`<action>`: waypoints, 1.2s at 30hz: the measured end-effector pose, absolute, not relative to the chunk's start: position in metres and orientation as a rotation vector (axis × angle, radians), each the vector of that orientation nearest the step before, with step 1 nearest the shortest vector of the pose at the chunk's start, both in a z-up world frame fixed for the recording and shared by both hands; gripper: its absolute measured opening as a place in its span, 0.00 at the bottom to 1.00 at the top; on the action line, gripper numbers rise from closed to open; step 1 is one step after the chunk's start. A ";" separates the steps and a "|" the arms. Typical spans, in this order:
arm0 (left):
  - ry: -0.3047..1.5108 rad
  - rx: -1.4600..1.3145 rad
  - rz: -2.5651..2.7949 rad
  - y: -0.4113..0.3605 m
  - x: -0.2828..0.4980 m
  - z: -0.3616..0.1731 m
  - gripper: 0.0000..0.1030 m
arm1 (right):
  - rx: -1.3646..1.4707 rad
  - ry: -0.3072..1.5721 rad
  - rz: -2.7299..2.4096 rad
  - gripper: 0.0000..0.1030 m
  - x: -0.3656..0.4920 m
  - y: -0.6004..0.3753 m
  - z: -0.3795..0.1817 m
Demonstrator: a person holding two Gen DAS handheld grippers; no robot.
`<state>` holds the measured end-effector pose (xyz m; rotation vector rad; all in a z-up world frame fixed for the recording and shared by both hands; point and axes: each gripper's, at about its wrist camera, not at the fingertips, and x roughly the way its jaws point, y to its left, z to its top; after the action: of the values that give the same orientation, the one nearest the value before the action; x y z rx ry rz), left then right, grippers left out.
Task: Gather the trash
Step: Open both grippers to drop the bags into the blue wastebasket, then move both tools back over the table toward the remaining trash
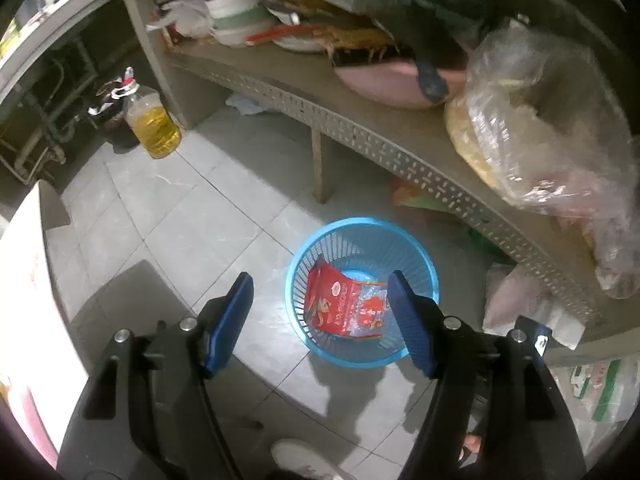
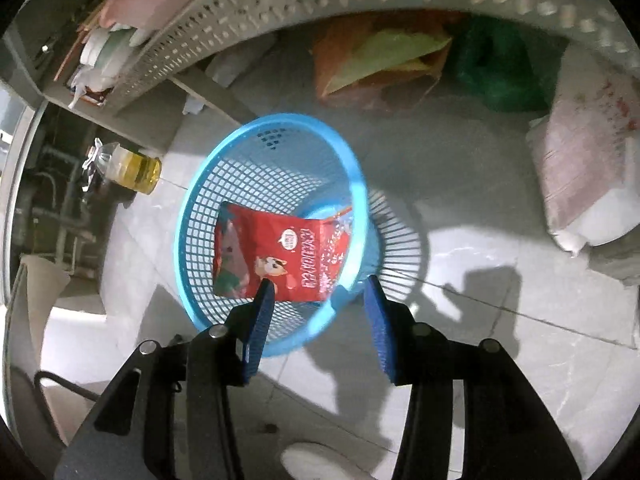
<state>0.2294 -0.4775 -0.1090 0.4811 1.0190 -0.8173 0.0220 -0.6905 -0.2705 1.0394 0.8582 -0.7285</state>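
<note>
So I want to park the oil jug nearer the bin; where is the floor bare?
Bare tiles lie between the oil jug and the blue basket, left of the shelf leg. More bare tile sits right of the basket in the right wrist view, before the pink sack. Under the shelf it is crowded with an orange bag and a green bag.

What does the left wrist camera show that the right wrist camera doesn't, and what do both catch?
Only the left wrist view shows the shelf top's clear plastic bag of pale food and pink plastic basin.

Only the right wrist view shows the orange and green paper bag and dark green plastic bag under the shelf.

Both show the blue plastic mesh basket holding a red snack wrapper, and the yellow oil bottle.
</note>
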 end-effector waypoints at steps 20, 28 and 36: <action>0.891 0.343 -0.937 -0.311 0.129 -0.009 0.74 | 0.553 0.868 -0.799 0.94 -0.072 -0.578 -0.104; 0.880 0.245 -0.919 -0.232 0.101 0.003 0.81 | 0.318 0.921 -0.811 0.94 -0.089 -0.539 -0.073; 0.857 0.056 -0.907 -0.150 0.088 0.014 0.90 | 0.131 0.661 -0.670 0.94 -0.088 -0.481 0.003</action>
<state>0.0878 -0.1497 0.0139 0.0565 0.8573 -0.9069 -0.0875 -0.4807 0.0031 0.1310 0.6612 -0.6700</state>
